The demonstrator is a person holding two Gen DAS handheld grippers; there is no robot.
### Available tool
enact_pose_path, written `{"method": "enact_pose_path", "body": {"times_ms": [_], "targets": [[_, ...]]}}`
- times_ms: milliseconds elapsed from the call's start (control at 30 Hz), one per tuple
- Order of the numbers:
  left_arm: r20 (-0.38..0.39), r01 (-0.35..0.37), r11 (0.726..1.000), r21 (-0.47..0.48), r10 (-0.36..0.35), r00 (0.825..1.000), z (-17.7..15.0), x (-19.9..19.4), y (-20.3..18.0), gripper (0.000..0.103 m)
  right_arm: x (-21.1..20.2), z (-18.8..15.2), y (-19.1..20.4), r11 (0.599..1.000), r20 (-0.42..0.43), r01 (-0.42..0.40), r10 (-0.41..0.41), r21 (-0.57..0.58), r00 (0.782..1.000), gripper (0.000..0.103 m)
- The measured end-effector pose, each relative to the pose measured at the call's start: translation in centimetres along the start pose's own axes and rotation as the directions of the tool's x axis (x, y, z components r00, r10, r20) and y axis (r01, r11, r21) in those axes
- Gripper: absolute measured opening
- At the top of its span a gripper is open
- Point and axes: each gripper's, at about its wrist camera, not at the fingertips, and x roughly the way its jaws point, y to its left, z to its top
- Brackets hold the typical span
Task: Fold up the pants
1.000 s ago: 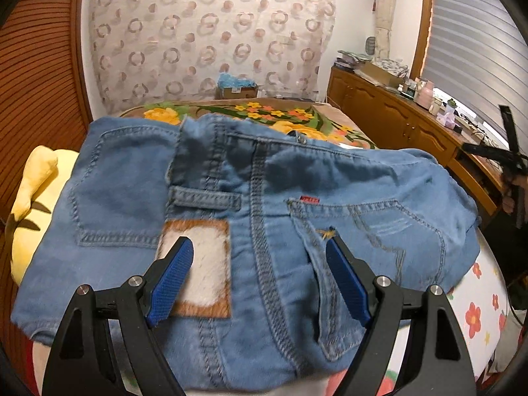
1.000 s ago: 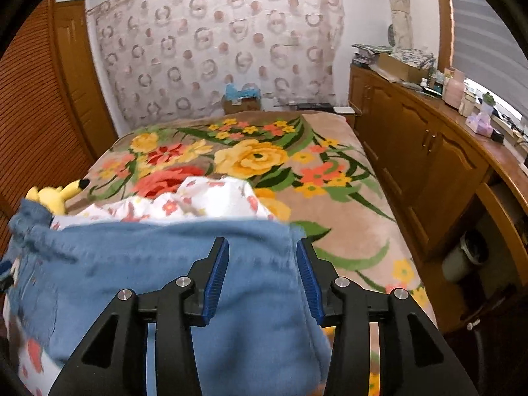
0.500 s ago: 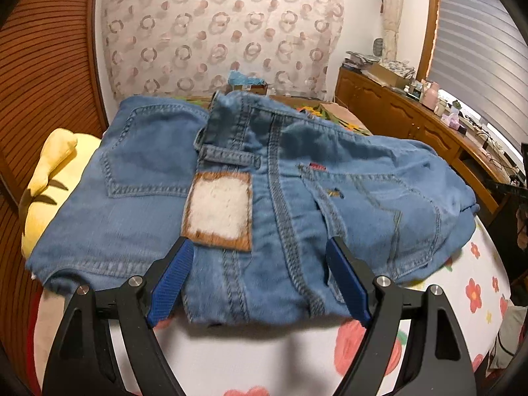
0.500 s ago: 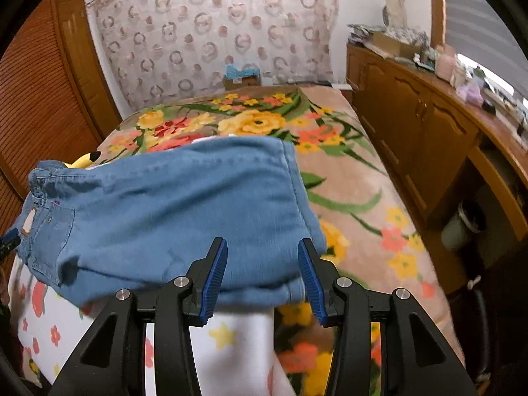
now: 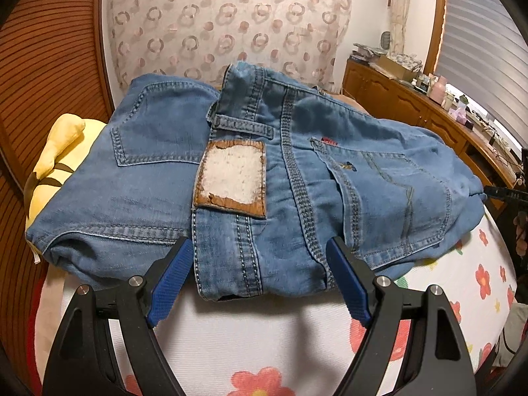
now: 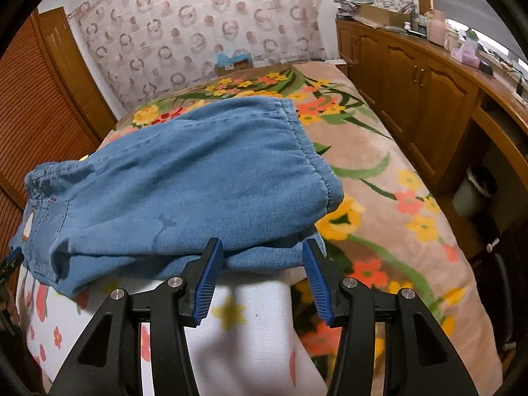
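Nearest you: white flowered cover (image 5: 250, 340), bare beneath both tools. Your left gripper (image 5: 260, 264) stands wide apart, clamping nothing; your right gripper (image 6: 260, 264), jaws just opening, holds nothing, the denim edge just beyond its tips. Folded jeans (image 5: 297, 181) lie on that cover. Yellow plush toy (image 5: 56, 158) beside them. Beyond: floral blanket (image 6: 379, 171), wooden cabinets (image 6: 429, 99), patterned curtain (image 6: 198, 33).
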Motion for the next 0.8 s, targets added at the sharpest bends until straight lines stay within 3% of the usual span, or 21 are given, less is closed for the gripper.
{"method": "enact_pose_path", "body": {"times_ms": [200,433,567,733,800], "targets": [[-0.018,-0.003,1.000,0.002,0.003,1.000,-0.4,0.6,-0.1,0.083,0.6,0.5,-0.4,0.997,0.031,0.034,-0.036,0.070,0.999,0.052],[-0.026,0.002,1.000,-0.002,-0.002,1.000,-0.6,0.8,0.0,0.083,2.6,-0.3,-0.2,0.993,-0.043,0.061,-0.057,0.103,0.997,0.053],[-0.035,0.005,1.000,-0.005,-0.005,0.999,-0.8,1.0,0.1,0.083,2.6,0.1,-0.6,0.988,-0.061,0.068,-0.060,0.137,0.996,0.068],[-0.031,0.011,1.000,-0.006,-0.011,0.999,-0.8,0.9,0.1,0.083,2.8,0.5,-1.9,0.978,-0.091,-0.010,0.030,0.210,0.995,0.071],[-0.028,0.007,1.000,-0.003,-0.007,1.000,-0.8,0.9,0.0,0.076,3.2,0.5,-2.3,0.970,-0.096,-0.049,0.074,0.240,0.993,0.071]]}}
